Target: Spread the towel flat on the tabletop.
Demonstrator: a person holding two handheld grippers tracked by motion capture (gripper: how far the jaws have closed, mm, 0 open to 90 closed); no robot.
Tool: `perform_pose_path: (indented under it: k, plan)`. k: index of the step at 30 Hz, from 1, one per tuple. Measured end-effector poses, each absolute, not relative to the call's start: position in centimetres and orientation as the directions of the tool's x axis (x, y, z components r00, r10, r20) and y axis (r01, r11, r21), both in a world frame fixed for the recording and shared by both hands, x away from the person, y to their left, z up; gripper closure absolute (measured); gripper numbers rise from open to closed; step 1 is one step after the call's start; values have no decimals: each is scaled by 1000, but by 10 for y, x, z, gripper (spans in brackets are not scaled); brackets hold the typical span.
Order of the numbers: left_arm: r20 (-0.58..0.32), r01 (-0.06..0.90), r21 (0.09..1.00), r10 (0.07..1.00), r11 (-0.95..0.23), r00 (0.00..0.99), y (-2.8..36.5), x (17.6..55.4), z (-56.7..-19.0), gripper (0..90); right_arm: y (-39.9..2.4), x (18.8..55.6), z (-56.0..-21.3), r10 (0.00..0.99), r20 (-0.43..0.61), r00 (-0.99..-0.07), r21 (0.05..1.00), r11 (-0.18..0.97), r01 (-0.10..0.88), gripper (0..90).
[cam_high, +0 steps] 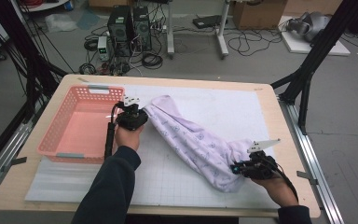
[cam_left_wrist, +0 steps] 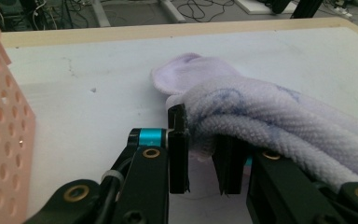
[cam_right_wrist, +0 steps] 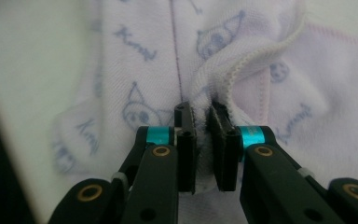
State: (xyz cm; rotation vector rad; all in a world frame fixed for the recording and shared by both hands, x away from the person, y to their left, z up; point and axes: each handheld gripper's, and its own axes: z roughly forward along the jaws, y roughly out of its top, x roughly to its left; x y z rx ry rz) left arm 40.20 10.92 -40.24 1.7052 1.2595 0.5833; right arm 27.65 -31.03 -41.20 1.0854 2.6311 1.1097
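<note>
both claws, left claw (cam_left_wrist: 204, 154) and right claw (cam_right_wrist: 203, 140), grip the lilac towel (cam_high: 193, 142); its blue lettering is unreadable.

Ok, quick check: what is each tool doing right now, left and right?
Left tool: shut on one end of the lilac printed towel, beside the pink basket.
Right tool: shut on the towel's hem at the other end.
</note>
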Motion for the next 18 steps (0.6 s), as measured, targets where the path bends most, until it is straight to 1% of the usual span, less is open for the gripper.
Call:
perform_pose_path:
  k: [1,2,4,5,7,8,9,10,12,14,15,16,17,18]
  plan:
    - [-141,492,868,919,-65,369,108,402,-403,769,-310,274,-409,641,173,-748,668,482,567,733]
    - [-137,492,868,917,-72,375,106,402,-404,769,-311,274,-405,651,149,-744,691,470,549,644]
    - [-143,488,870,911,-70,386,104,402,-405,766,-314,276,-395,674,124,-728,745,422,517,585]
    - [-138,483,872,910,-76,392,103,402,-405,763,-314,279,-392,684,107,-722,767,405,498,524]
    - [-137,473,878,907,-74,398,103,402,-405,758,-310,286,-388,695,65,-716,778,415,473,431]
    - [-135,473,878,908,-76,397,103,403,-405,758,-305,291,-389,680,54,-731,777,432,458,376]
    - [-140,473,878,907,-71,397,104,403,-406,758,-298,296,-392,656,51,-753,777,448,443,355]
    - [-144,473,878,906,-68,397,104,404,-406,758,-290,300,-395,626,48,-778,771,472,427,355]
    - [-148,474,878,906,-64,396,106,404,-406,759,-271,308,-403,579,45,-814,747,522,412,370]
    - [-150,474,878,906,-62,397,107,404,-405,760,-254,319,-414,557,28,-830,701,580,413,474]
    - [-152,474,879,906,-59,395,107,404,-405,760,-249,324,-418,545,24,-838,683,604,412,572]
    - [-153,474,879,906,-59,395,107,403,-405,760,-245,328,-420,527,24,-849,665,626,407,735]
    - [-155,473,879,906,-56,395,108,404,-405,761,-242,330,-421,519,13,-855,659,639,397,790]
    - [-156,474,879,906,-55,394,108,404,-405,760,-241,333,-420,519,13,-855,655,641,400,822]
